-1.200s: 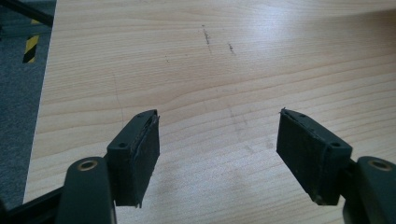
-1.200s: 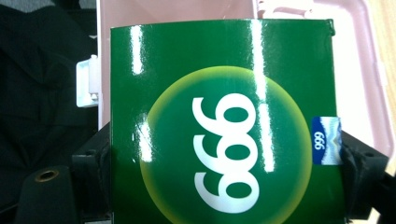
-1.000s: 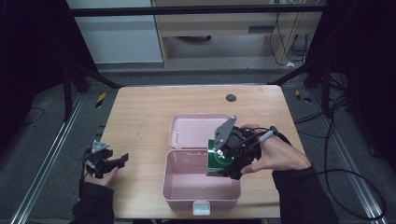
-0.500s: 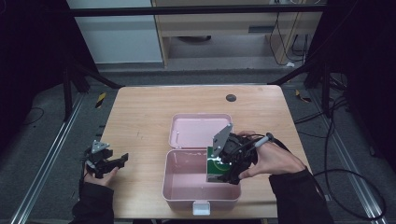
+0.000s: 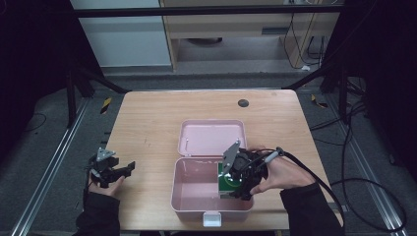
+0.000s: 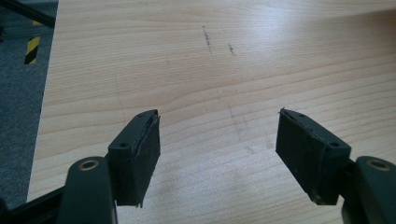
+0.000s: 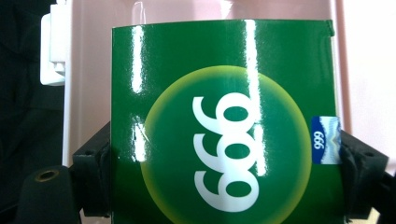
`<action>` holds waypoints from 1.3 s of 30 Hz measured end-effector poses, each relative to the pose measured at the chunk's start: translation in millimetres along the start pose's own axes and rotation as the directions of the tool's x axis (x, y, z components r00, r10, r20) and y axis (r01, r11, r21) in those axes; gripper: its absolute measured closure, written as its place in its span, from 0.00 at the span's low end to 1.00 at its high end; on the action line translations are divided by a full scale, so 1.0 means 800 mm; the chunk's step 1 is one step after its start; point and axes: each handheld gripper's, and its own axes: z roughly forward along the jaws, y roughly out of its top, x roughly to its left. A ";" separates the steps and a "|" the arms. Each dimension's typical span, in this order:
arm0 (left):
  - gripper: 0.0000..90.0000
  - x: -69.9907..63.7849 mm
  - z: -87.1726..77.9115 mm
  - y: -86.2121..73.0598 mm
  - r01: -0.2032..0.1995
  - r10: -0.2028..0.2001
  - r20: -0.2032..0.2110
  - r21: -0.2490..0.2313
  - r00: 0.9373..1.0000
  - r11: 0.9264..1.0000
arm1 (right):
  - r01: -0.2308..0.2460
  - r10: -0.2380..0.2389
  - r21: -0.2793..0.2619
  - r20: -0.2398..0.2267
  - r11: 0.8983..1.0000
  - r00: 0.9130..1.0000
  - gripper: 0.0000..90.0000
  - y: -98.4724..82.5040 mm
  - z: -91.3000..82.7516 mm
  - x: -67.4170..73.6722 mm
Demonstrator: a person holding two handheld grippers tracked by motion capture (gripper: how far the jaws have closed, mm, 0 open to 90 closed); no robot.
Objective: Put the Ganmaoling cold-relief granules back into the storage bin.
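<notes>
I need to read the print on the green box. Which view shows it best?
The right gripper view: the green box faces the camera, "999" legible, clamped by the right gripper. The high view shows a small green patch in the pink case.

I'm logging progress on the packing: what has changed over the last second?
The right gripper, shut on the green box, has come toward the person and down, carrying the green box into the right end of the pink case. Nothing was let go. The left gripper stays open over the table near its left edge, and the pink case with its open lid has not moved.
</notes>
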 end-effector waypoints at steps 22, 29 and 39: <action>0.33 0.001 0.000 0.000 -0.005 0.005 0.001 0.004 1.000 1.000 | -0.023 0.023 0.002 -0.025 1.000 0.999 0.17 -0.015 0.031 0.000; 0.33 0.001 0.000 0.000 -0.003 0.003 0.001 0.003 1.000 1.000 | -0.024 0.025 0.028 -0.040 0.999 0.999 0.16 -0.014 0.040 -0.002; 0.33 0.000 0.000 0.000 -0.005 0.005 0.001 0.002 1.000 1.000 | -0.022 0.025 0.085 -0.041 0.996 0.999 0.16 -0.013 0.050 -0.004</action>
